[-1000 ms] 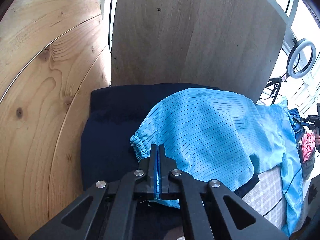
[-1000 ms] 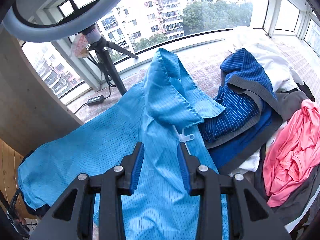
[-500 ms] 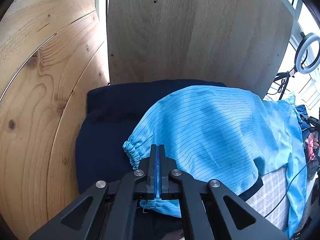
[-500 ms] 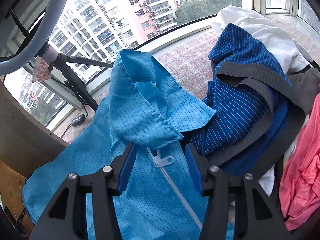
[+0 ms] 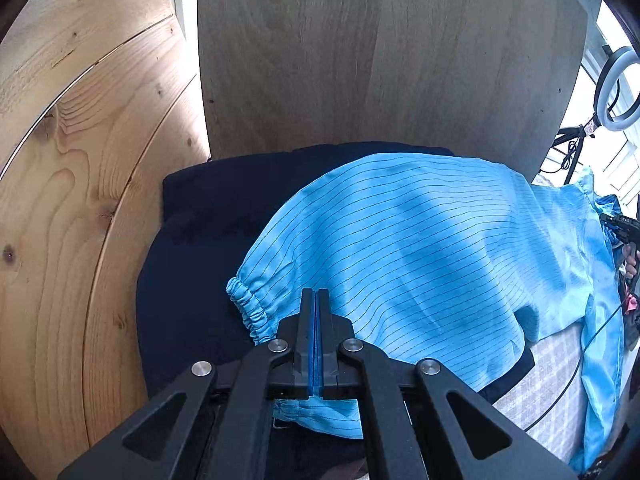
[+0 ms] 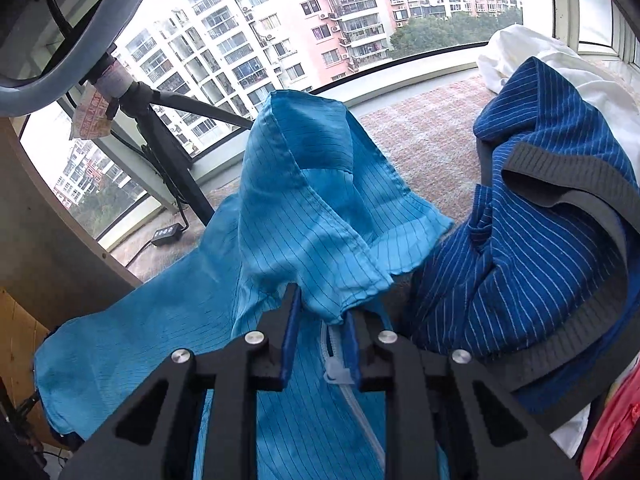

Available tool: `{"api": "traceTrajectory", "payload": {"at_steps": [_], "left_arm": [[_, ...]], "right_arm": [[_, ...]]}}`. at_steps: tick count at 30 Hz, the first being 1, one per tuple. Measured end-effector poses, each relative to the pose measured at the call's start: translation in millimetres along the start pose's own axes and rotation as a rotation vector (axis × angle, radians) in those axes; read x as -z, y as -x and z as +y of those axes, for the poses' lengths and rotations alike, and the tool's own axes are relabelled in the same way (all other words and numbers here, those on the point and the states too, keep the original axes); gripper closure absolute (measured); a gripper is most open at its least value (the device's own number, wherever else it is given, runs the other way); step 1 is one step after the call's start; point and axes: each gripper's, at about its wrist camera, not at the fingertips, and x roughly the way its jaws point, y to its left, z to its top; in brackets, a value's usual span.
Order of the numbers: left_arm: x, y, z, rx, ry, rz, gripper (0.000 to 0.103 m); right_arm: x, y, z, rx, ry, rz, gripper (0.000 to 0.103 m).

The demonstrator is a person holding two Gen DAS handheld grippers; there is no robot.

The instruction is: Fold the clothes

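Pinching the light blue striped garment [image 5: 400, 240] near its gathered elastic cuff [image 5: 250, 312], the left gripper [image 5: 316, 300] has its jaws pressed together on the fabric; a dark navy cloth [image 5: 192, 260] lies under and to the left of the jaws, with wooden panels [image 5: 360, 60] ahead. The right gripper [image 6: 320, 312] stands with its jaws a little apart around the garment's folded collar [image 6: 320, 232], a white zipper pull [image 6: 334, 374] between them. A dark blue striped garment [image 6: 540, 260] lies just right of the jaws.
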Motion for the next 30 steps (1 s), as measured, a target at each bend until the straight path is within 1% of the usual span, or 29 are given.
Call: {"api": "traceTrajectory", "payload": {"at_steps": [1,3,7,9,10,12,13,14,17,20,23,26,29,30], "left_arm": [[0.1,-0.6,0.3,-0.002,0.0,0.001,0.103],[-0.6,4.1,0.1,0.002,0.003,-0.007,0.103],[-2.8,18.1,-0.9,0.016,0.013,-0.031,0.103],[-4.9,24.9,-1.5,0.029,0.019,-0.042,0.103],[-7.7,27.7,-2.1,0.048,0.025,-0.045,0.103],[-13.3,33.2,-3.1,0.085,0.039,-0.053,0.103],[-16.3,32.6,-5.0,0.092,0.034,-0.053,0.103],[-19.5,25.8,-9.2,0.074,0.011,-0.046,0.103],[-24.9,4.4,-20.3,0.029,-0.039,-0.024,0.103],[-28.2,-10.5,-27.8,0.008,-0.07,-0.02,0.103],[-34.9,-13.4,-25.0,0.033,-0.062,-0.02,0.103],[-45.5,-13.3,-21.7,0.036,-0.074,-0.013,0.103],[-56.1,-13.1,-18.4,0.039,-0.086,-0.007,0.103],[-57.6,-13.0,-16.9,0.052,-0.088,0.001,0.103]], "right_arm": [[-1.4,1.2,-0.4,-0.006,-0.008,-0.007,0.092],[-4.9,3.6,-1.0,0.011,-0.011,-0.017,0.096],[-13.0,9.8,-2.0,0.058,-0.005,-0.033,0.098],[-21.1,24.7,-4.0,0.074,0.022,-0.053,0.098],[-26.9,33.3,-7.1,0.084,0.025,-0.067,0.098],[-40.6,46.5,-22.0,0.113,-0.014,-0.094,0.099],[-46.6,49.8,-30.4,0.133,-0.039,-0.103,0.1],[-51.9,50.6,-38.9,0.157,-0.063,-0.109,0.1],[-59.0,33.5,-51.1,0.276,-0.062,-0.078,0.1],[-56.5,12.5,-52.4,0.364,-0.034,-0.031,0.1],[-55.3,2.1,-52.3,0.419,-0.034,-0.011,0.1],[-59.1,-0.4,-56.5,0.48,-0.053,-0.007,0.1],[-62.3,-0.8,-58.4,0.504,-0.07,-0.009,0.102],[-63.0,-1.5,-57.9,0.511,-0.069,-0.008,0.102]]}}
